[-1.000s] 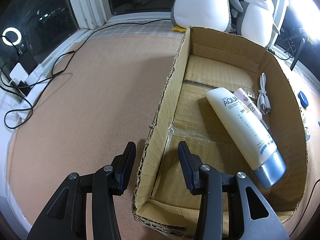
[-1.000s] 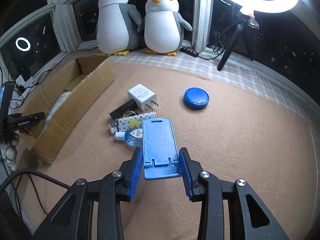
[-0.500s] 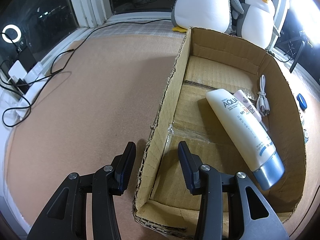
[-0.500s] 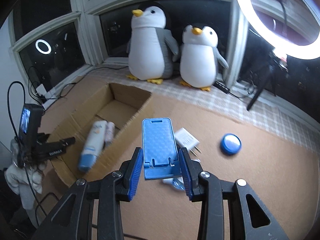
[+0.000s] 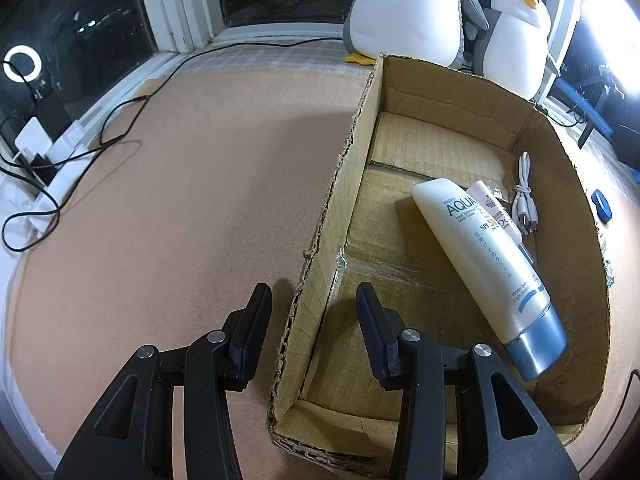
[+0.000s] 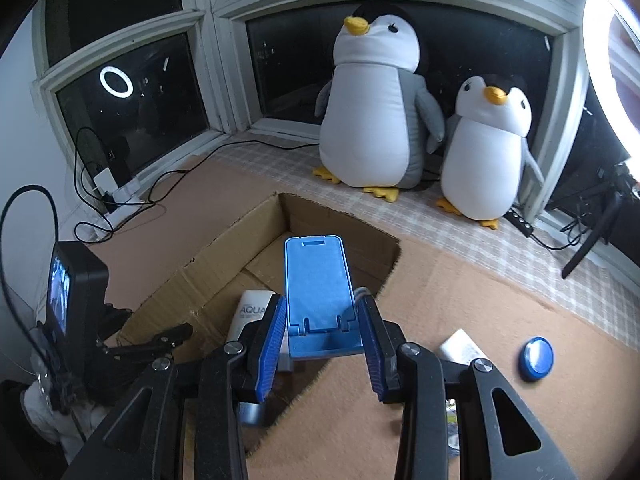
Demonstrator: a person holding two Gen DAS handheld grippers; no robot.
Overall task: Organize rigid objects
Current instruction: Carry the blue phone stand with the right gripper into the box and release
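Right wrist view: your right gripper (image 6: pixel 323 334) clamps the blue phone stand (image 6: pixel 320 298) above the cardboard box (image 6: pixel 224 258) at 11 o'clock; next, lower and release. Your left gripper (image 5: pixel 310 326) gapes, straddling the box wall.

The white tube (image 5: pixel 486 258) in the cardboard box (image 5: pixel 344 208) reads "AQUA" and "SPF 50"; smaller print stays illegible.
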